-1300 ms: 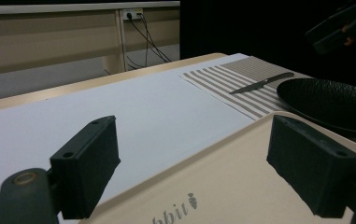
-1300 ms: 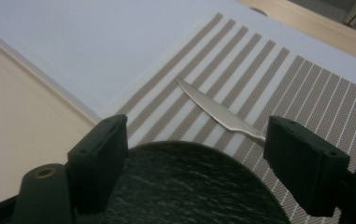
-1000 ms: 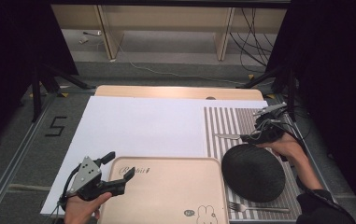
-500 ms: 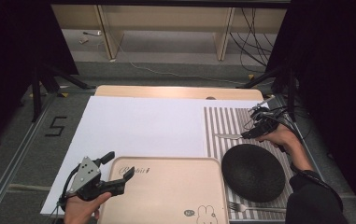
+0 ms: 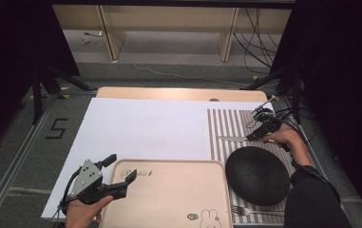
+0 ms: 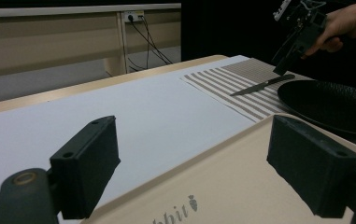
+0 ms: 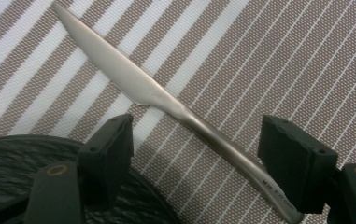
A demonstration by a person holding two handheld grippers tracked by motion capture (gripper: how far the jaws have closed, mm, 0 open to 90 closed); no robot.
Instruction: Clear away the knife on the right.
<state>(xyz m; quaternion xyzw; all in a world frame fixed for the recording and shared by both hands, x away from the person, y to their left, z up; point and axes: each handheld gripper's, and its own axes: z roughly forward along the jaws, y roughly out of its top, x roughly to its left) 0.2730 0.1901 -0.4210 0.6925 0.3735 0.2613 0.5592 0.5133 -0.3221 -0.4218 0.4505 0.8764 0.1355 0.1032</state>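
A silver knife (image 5: 233, 138) lies on the striped placemat (image 5: 221, 124), just beyond the black plate (image 5: 258, 175). My right gripper (image 5: 255, 135) hovers low over the knife's handle end. In the right gripper view the knife (image 7: 166, 100) runs slantwise between the jaws of that gripper (image 7: 201, 161). The jaws have just been closing a little but stand open, with neither pad touching the handle. My left gripper (image 5: 120, 167) is open at the far left corner of the beige tray (image 5: 169, 199), with the tray's rim (image 6: 241, 140) lying between its jaws.
A fork (image 5: 254, 211) lies on the placemat at the near side of the plate. A white sheet (image 5: 140, 128) covers most of the table. The person's right hand (image 6: 348, 21) and the right gripper (image 6: 285, 63) show above the knife (image 6: 259, 86) and the plate (image 6: 334, 105).
The right hand has come down and slightly left, bringing its gripper over the knife handle. The left hand and gripper have kept still.
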